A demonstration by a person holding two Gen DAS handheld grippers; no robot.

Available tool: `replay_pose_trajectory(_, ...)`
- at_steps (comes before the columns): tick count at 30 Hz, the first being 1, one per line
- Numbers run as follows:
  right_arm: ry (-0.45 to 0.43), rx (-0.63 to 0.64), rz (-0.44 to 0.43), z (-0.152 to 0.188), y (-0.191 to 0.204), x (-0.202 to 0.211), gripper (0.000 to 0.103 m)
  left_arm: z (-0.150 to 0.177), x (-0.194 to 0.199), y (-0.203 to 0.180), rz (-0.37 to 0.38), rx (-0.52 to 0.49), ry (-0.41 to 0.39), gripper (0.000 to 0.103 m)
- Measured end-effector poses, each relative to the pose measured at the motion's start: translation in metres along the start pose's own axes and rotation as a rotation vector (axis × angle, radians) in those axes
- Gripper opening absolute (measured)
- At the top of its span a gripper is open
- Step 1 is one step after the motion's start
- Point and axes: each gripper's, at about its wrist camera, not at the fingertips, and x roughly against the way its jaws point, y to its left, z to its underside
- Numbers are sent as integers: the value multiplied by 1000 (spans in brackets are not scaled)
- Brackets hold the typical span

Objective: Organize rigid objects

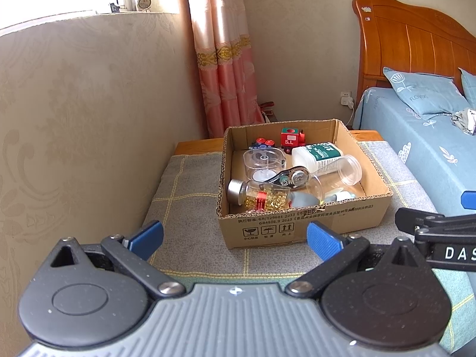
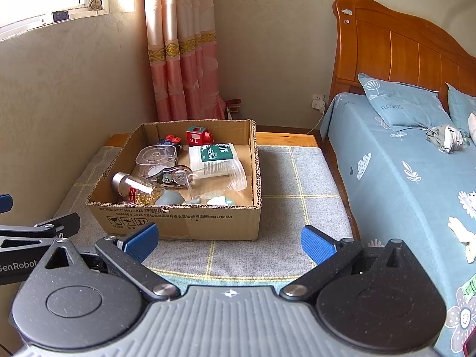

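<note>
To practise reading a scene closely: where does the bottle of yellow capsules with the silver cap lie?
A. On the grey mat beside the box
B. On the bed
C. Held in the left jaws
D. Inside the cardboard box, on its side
D: the capsule bottle lies tipped over within the cardboard box, near its front wall.

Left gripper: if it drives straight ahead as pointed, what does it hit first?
Probably the near wall of the cardboard box: the open left gripper points at it, only grey checked mat between. Depth is uncertain.
</note>
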Motion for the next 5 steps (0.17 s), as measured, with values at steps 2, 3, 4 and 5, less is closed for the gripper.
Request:
replay_pose_trajectory(2, 0, 0, 0, 0, 0, 0, 103, 0, 0, 0, 0, 0, -1, 102)
replay_pose_trajectory(3, 0, 0, 0, 0, 0, 0, 103, 0, 0, 0, 0, 1, -1, 102)
replay_pose_trajectory(4, 0, -1, 0, 0, 0, 0, 103, 1, 0, 0, -1, 1, -1, 102)
replay_pose_trajectory(5, 0, 0, 0, 0, 0, 0, 103, 1, 0, 0, -1, 1, -1, 102)
